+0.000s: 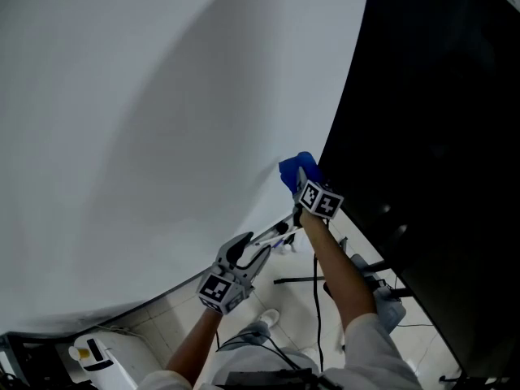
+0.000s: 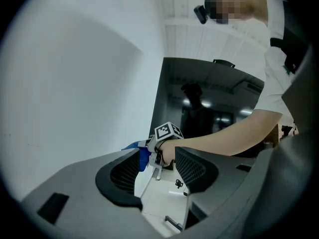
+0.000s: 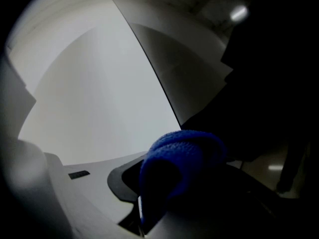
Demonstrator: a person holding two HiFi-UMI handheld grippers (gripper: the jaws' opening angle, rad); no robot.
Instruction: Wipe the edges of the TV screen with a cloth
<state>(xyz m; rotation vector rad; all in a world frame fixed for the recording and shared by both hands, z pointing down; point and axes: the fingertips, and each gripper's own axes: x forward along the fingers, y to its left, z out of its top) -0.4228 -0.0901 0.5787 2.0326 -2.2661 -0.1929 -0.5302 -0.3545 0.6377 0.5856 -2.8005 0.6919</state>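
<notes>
The black TV screen (image 1: 431,136) fills the right of the head view, and its left edge runs down against a white wall (image 1: 146,120). My right gripper (image 1: 303,184) is shut on a blue cloth (image 1: 294,169) and holds it at that left edge. In the right gripper view the blue cloth (image 3: 182,153) bulges out of the jaws, beside the dark TV screen (image 3: 269,83). My left gripper (image 1: 275,234) hangs lower, away from the TV, open and empty. The left gripper view looks up at the TV screen (image 2: 209,103), the blue cloth (image 2: 143,153) and the right gripper's marker cube (image 2: 168,131).
Below the TV, black cables and a stand base (image 1: 317,281) lie on the tiled floor. A grey fixture (image 1: 378,287) sits beneath the screen. A white and yellow object (image 1: 91,354) stands at the lower left. A person's shoe (image 1: 268,318) shows near the bottom.
</notes>
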